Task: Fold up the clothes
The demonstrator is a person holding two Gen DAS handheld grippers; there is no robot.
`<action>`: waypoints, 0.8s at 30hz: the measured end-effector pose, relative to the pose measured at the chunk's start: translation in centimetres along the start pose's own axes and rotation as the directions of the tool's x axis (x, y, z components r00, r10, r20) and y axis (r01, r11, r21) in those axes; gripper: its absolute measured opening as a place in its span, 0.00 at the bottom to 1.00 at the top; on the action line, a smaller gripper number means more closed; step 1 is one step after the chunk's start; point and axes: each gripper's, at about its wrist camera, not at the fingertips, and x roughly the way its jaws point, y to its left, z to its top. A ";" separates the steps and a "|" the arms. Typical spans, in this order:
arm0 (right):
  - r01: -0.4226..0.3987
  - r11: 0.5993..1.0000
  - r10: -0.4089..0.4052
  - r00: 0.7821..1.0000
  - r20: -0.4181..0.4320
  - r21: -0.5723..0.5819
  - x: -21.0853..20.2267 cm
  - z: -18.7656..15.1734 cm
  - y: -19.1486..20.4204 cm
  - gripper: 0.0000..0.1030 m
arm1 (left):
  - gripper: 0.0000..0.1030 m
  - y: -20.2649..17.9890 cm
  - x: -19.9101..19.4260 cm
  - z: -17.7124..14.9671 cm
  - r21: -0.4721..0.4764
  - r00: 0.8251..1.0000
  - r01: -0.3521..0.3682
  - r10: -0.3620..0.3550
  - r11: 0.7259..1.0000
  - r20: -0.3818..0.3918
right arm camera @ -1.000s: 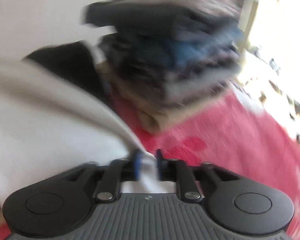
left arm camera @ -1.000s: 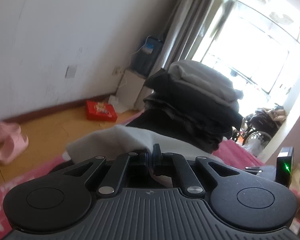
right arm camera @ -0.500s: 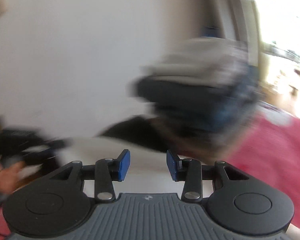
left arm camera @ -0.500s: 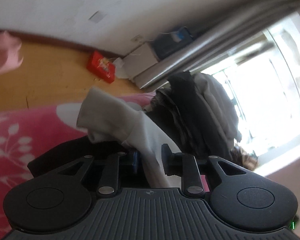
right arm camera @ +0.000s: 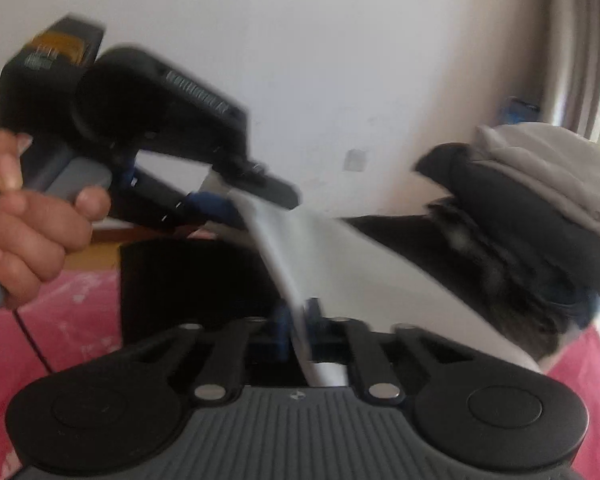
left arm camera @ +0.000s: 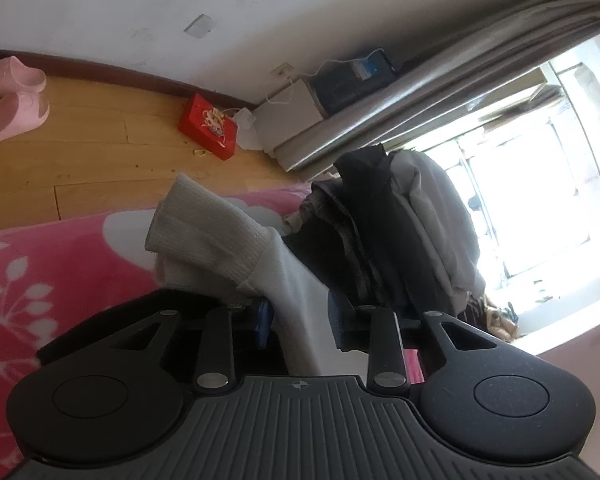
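From your left wrist, the left gripper (left arm camera: 298, 322) stands apart around the grey garment (left arm camera: 236, 248), its ribbed cuff draped over the pink blanket (left arm camera: 40, 264) beside the folded stack (left arm camera: 400, 224). From your right wrist, the right gripper (right arm camera: 298, 326) is clamped on that garment's edge, which stretches up to your left gripper.

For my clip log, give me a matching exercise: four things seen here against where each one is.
Things:
1. slippers
2. red box
3. clothes pile
4. grey garment

Places:
A. stacked on the pink blanket, by the window
B. held up between the two grippers
C. on the wood floor near the baseboard, far left in the left wrist view
D. on the floor beside the white cabinet

Pairs: 1-C, 2-D, 3-A, 4-B
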 end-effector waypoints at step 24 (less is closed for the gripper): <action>-0.057 0.998 0.057 0.998 0.026 -0.003 -0.6 -2.5 1.9 0.21 | 0.10 5.0 -3.6 -2.4 0.093 0.988 -0.151 0.153 0.984 -0.005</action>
